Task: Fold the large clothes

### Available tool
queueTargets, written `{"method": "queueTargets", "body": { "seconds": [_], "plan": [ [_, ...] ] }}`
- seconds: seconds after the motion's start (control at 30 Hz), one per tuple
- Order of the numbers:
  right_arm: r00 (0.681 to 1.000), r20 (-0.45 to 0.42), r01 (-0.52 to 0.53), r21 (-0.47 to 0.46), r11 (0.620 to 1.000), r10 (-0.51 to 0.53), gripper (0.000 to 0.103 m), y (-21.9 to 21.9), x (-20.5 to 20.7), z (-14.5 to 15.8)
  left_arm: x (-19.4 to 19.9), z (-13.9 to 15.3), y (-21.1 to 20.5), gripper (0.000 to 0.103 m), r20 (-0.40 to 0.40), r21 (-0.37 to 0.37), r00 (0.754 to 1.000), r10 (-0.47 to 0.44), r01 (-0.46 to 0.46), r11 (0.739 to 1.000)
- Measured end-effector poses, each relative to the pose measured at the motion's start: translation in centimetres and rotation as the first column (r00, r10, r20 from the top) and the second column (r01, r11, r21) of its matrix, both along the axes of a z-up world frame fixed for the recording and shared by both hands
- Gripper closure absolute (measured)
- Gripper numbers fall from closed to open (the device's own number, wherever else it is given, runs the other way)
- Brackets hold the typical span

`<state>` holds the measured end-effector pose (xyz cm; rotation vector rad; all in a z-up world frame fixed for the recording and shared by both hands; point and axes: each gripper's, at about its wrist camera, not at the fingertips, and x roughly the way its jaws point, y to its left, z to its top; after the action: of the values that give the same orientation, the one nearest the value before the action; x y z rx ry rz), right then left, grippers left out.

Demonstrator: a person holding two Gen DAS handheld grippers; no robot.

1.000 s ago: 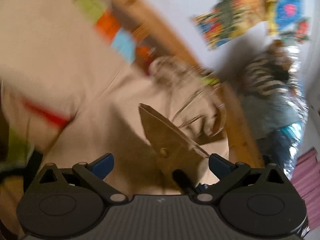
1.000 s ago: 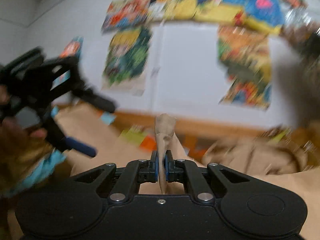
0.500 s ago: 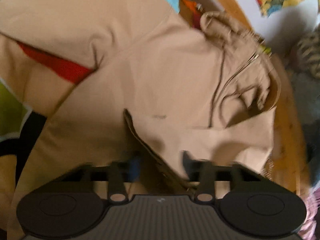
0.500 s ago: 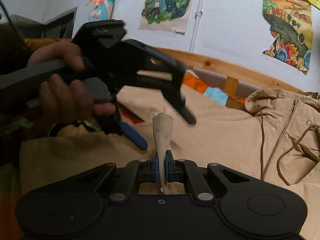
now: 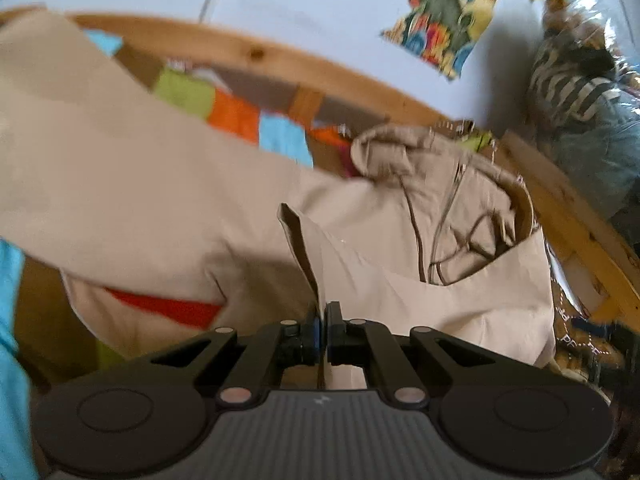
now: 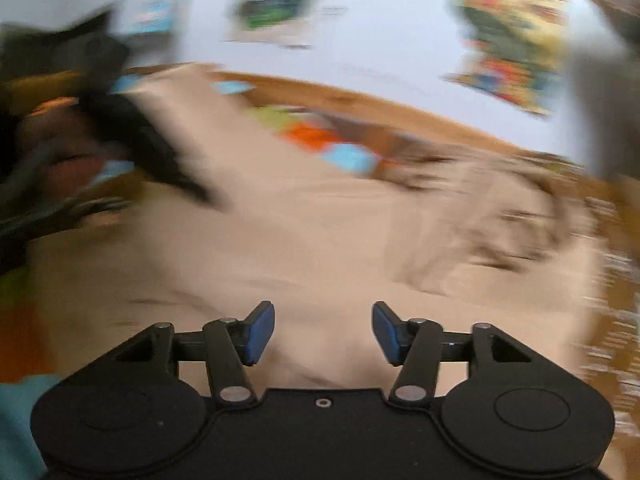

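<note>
A large beige hooded jacket [image 5: 168, 184] lies spread across a bed with a wooden frame [image 5: 256, 54] and a patchwork cover [image 5: 236, 114] of green, orange and blue squares. The jacket fills most of both wrist views; its hood [image 5: 384, 152], zip and drawcords sit toward the far right, near the frame.

In the left wrist view, the left gripper [image 5: 322, 330] has its jaws pressed together on a raised flap of the jacket's edge. The flap stands up between the pads and rises away from them, with the rest of the garment lying flat beyond.

In the blurred right wrist view, the right gripper [image 6: 323, 330] has just been opening; its blue pads [image 6: 260, 332] stand apart with nothing clamped, and the jacket lies below and ahead of them. Colourful posters [image 5: 444, 12] hang on the pale wall behind.
</note>
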<state>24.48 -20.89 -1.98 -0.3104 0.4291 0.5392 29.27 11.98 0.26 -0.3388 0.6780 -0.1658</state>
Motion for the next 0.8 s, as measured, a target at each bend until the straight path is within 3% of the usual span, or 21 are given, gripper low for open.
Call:
{"method": "queueTargets", "body": {
  "seconds": [0.1, 0.2, 0.33, 0.37, 0.4, 0.43, 0.47, 0.53, 0.6, 0.67, 0.73, 0.8],
  "plan": [
    [0.977, -0.016, 0.215, 0.05, 0.975, -0.215, 0.037, -5.4, 5.4, 1.8, -0.3, 0.4, -0.1, 0.101, 0.007, 0.01, 1.0, -0.003, 0.002, 1.0],
    [0.93, -0.139, 0.363, 0.191, 0.912, -0.341, 0.031, -10.1, 10.9, 2.7, -0.4, -0.1, -0.4, 0.101, -0.002, 0.024, 1.0, -0.012, 0.012, 1.0],
    [0.869, -0.308, 0.473, 0.29, 0.832, -0.387, 0.034, -13.7, 18.1, 2.1, -0.6, 0.0, -0.6, 0.101, 0.022, 0.03, 0.999, -0.028, 0.027, 0.999],
    [0.854, -0.348, 0.492, 0.304, 0.816, -0.385, 0.038, -14.3, 19.7, 1.7, -0.5, 0.0, -0.8, 0.101, 0.031, 0.029, 0.999, -0.032, 0.031, 0.999],
    [0.847, -0.367, 0.504, 0.323, 0.801, -0.385, 0.061, -14.6, 20.4, 1.5, -0.3, 0.1, -0.9, 0.101, 0.046, 0.029, 0.998, -0.038, 0.036, 0.999],
    [0.839, -0.389, 0.513, 0.333, 0.791, -0.38, 0.097, -15.0, 21.6, 1.4, -0.2, 0.4, -1.2, 0.101, 0.065, 0.03, 0.997, -0.043, 0.041, 0.999],
    [0.832, -0.4, 0.521, 0.325, 0.789, -0.384, 0.101, -15.0, 22.2, 1.5, 0.0, 0.6, -1.5, 0.101, 0.081, 0.026, 0.996, -0.049, 0.047, 0.999],
    [0.845, -0.339, 0.512, 0.288, 0.809, -0.414, 0.102, -14.9, 22.9, 2.8, 0.4, 1.0, -2.3, 0.101, 0.113, 0.018, 0.992, -0.064, 0.062, 0.998],
    [0.869, -0.222, 0.487, 0.216, 0.846, -0.443, 0.103, -14.9, 22.4, 4.8, 1.0, 1.0, -3.5, 0.102, 0.131, 0.037, 0.988, -0.08, 0.076, 0.996],
    [0.879, -0.063, 0.476, 0.134, 0.869, -0.472, 0.103, -15.1, 22.0, 6.8, 2.6, -0.1, -4.6, 0.102, 0.087, 0.064, 0.993, -0.076, 0.071, 0.995],
    [0.841, 0.1, 0.523, 0.096, 0.847, -0.531, 0.103, -16.2, 22.2, 8.5, 4.3, -2.3, -5.1, 0.102, 0.018, 0.039, 0.998, -0.054, 0.054, 0.998],
    [0.833, 0.049, 0.545, 0.101, 0.832, -0.551, 0.103, -18.0, 23.8, 8.6, 5.0, -4.0, -5.4, 0.102, -0.006, 0.035, 0.999, -0.032, 0.032, 0.999]
  ]
}}
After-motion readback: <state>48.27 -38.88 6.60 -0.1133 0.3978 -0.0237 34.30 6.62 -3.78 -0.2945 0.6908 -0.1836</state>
